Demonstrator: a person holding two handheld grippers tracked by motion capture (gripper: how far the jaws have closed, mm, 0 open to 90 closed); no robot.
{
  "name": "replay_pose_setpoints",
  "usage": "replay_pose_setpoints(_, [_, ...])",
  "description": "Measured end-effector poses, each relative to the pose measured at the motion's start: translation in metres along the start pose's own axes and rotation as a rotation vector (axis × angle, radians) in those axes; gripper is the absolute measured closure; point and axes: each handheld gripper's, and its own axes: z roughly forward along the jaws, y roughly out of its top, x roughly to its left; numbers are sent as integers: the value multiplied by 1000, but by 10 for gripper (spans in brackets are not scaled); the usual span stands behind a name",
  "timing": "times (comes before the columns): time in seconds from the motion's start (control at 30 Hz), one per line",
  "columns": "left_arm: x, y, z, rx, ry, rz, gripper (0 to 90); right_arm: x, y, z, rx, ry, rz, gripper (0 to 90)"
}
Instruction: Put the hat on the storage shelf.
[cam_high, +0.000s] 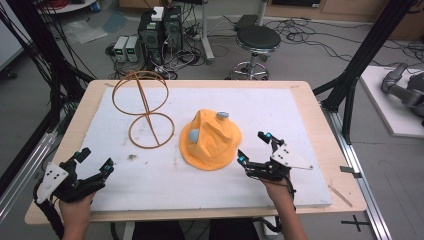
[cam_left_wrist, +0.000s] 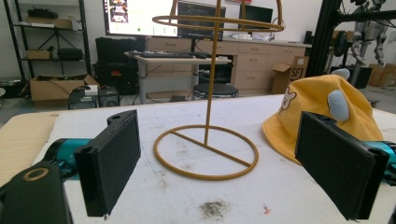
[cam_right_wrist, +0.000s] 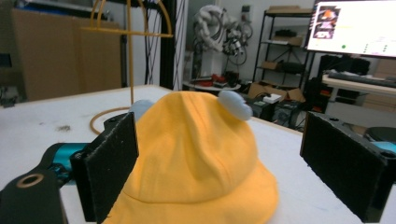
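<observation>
The soft yellow bucket hat with pale blue ears (cam_high: 210, 141) lies on the white-topped table (cam_high: 150, 175), right of the gold wire hat stand (cam_high: 145, 107). The right gripper (cam_high: 254, 148), jaws apart, nears its brim, likely to lift it; the left gripper (cam_high: 95, 161), jaws apart, faces the stand.

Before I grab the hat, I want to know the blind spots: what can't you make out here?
- Hat: near brim cut off by the bottom edge of the right gripper view.
- Stand: top cut off by the upper edge of the left gripper view.
- Hat's print: too small to read, left gripper view.
</observation>
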Motion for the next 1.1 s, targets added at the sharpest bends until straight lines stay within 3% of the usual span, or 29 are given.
replay_pose_setpoints(0.03, [0, 0, 0, -1, 2, -2, 147, 4, 2, 12, 25, 10, -14, 112])
replay_pose_setpoints(0.33, [1, 0, 0, -3, -2, -1, 147, 16, 5, 53, 108, 39, -59, 112])
replay_pose_setpoints(0.43, [1, 0, 0, -3, -1, 3, 147, 16, 2, 69, 148, 38, -54, 112])
replay_pose_setpoints(0.67, [3, 0, -4, -7, 6, -2, 147, 12, -4, 87, 195, 37, -43, 114])
replay_pose_setpoints(1.1, [4, -1, -9, -4, 9, -2, 147, 7, -11, 108, 252, 25, -35, 260])
